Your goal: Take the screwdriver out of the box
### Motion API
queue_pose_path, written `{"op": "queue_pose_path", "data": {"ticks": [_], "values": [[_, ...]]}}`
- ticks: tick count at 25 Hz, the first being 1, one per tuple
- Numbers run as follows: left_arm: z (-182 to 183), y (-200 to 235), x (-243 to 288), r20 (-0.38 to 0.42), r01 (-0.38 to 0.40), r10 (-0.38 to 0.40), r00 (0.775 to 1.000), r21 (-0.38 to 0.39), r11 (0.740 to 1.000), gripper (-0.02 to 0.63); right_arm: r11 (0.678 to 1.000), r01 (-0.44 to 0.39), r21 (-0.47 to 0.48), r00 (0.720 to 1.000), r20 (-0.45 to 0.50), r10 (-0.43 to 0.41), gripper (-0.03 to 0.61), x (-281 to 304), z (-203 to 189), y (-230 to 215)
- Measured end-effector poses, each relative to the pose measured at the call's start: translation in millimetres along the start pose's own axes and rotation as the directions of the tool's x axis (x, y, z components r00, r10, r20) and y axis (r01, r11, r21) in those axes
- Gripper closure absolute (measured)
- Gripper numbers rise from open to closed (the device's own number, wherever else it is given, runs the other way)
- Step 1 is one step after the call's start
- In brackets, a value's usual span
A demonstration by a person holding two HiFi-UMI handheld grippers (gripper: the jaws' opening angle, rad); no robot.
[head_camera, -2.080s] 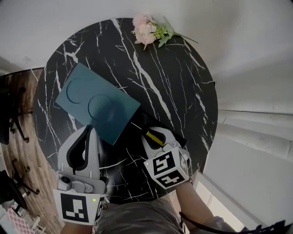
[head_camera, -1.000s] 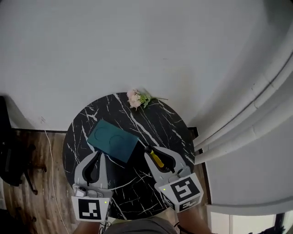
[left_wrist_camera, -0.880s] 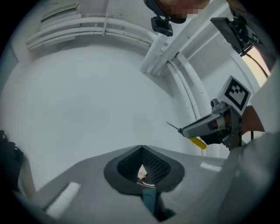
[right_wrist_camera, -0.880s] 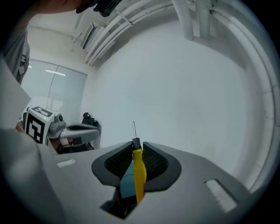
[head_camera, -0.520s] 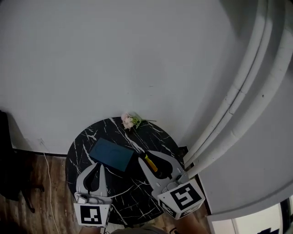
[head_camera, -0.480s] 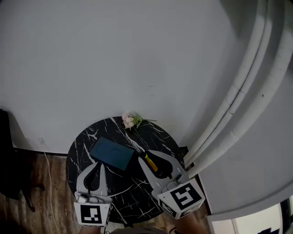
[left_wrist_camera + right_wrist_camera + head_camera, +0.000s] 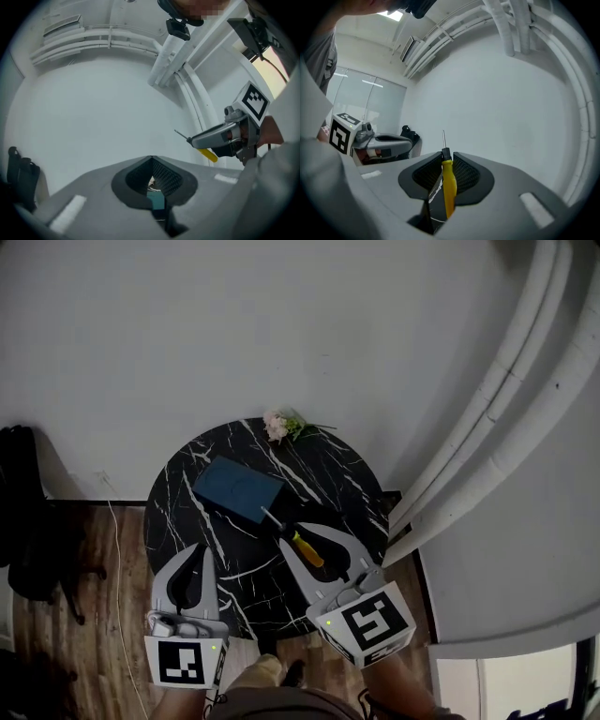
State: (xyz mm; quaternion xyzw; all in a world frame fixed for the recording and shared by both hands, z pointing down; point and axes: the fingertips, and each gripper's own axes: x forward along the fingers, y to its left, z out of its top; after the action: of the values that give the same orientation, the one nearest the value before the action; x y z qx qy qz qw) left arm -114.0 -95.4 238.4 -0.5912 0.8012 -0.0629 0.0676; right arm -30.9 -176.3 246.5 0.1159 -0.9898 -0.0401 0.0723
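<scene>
A yellow-handled screwdriver (image 7: 302,545) with a thin metal shaft is clamped in my right gripper (image 7: 286,547), which is held up above the near edge of the round black marble table (image 7: 328,474). In the right gripper view the screwdriver (image 7: 448,185) stands between the shut jaws of that gripper (image 7: 447,157), shaft pointing up past the tips. The teal box (image 7: 238,489) lies closed on the table, beyond both grippers. My left gripper (image 7: 194,554) hangs at the table's near left, shut with nothing in it. In the left gripper view its tips (image 7: 151,159) meet.
Pink flowers (image 7: 281,424) lie at the table's far edge by the white wall. Thick white pipes (image 7: 497,409) run along the right. A dark chair or bag (image 7: 23,512) stands on the wood floor at left, with a thin cable (image 7: 112,549) nearby.
The right gripper has lifted the screwdriver up and away from the table. The view has pulled back, so the table looks smaller. The left gripper stays shut and empty.
</scene>
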Motion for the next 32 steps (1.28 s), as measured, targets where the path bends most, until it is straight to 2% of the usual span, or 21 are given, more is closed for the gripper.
{"op": "queue_pose_path", "data": {"ticks": [6,12,17,23,32], "values": [[-9,4,-14,-0.041,-0.036,0.037,0.998,0.017,0.999,0.612,0.998,-0.046,0.035,0.997,-0.06,0.048,0.48,12,-47,17],[-28,15,7,-0.08,-0.034,0.031,0.996,-0.031,0.999,0.613,0.994,-0.075,0.075,0.986,-0.14,0.085,0.48,39,-88,18],[-54,28,26,-0.113,-0.016,0.011,0.994,-0.043,0.999,0.612,0.99,-0.096,0.105,0.965,-0.235,0.118,0.48,64,-137,27],[-92,40,51,-0.179,0.004,-0.019,0.984,-0.082,0.997,0.612,0.985,-0.068,0.156,0.938,-0.327,0.116,0.48,94,-196,23],[-158,54,74,-0.284,0.008,-0.045,0.958,-0.131,0.991,0.613,0.978,-0.048,0.202,0.875,-0.463,0.138,0.479,119,-283,28]]}}
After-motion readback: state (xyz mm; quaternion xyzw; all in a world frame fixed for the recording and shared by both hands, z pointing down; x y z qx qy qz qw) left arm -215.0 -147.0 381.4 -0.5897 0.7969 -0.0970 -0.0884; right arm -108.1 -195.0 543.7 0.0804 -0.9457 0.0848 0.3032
